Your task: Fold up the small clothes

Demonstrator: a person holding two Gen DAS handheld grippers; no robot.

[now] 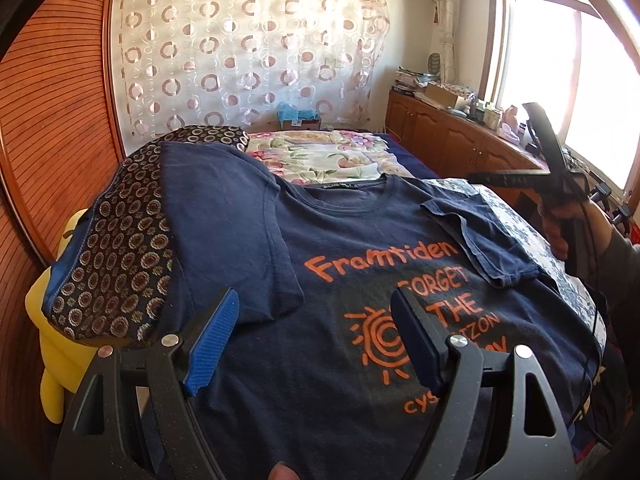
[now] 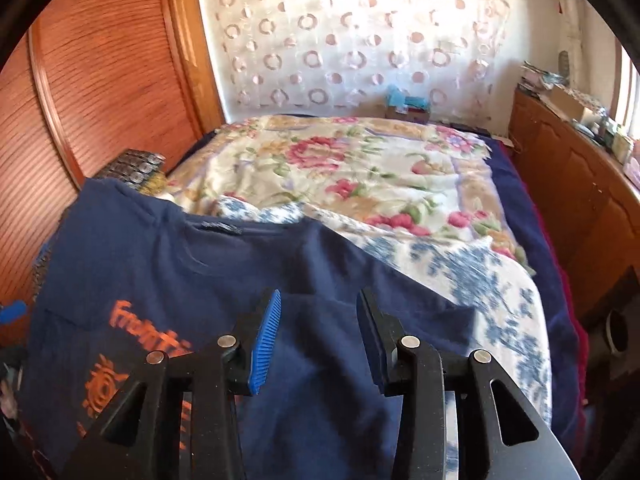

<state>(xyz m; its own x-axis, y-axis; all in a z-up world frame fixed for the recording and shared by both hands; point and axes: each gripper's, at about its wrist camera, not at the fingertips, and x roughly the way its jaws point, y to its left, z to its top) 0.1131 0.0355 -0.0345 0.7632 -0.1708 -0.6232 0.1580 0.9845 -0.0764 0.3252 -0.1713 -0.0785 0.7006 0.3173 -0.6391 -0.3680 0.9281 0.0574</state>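
A navy T-shirt (image 1: 320,240) with orange print lies front up on the bed, collar towards the far side. Its left sleeve (image 1: 240,232) and right sleeve (image 1: 480,240) are folded inward onto the chest. My left gripper (image 1: 316,296) hovers open over the lower chest print, nothing between its blue pads. My right gripper (image 2: 319,294) is open above the folded right sleeve (image 2: 360,340), its pads clear of the cloth. In the left wrist view a person's hand (image 1: 560,224) holds that gripper beyond the shirt's right edge.
A dark circle-patterned cloth (image 1: 120,260) lies under the shirt's left side, above something yellow (image 1: 48,340). A blue-and-white floral cloth (image 2: 480,280) and a floral blanket (image 2: 360,168) cover the bed beyond. A wooden wardrobe (image 1: 52,120) stands left, a cluttered cabinet (image 1: 440,132) right.
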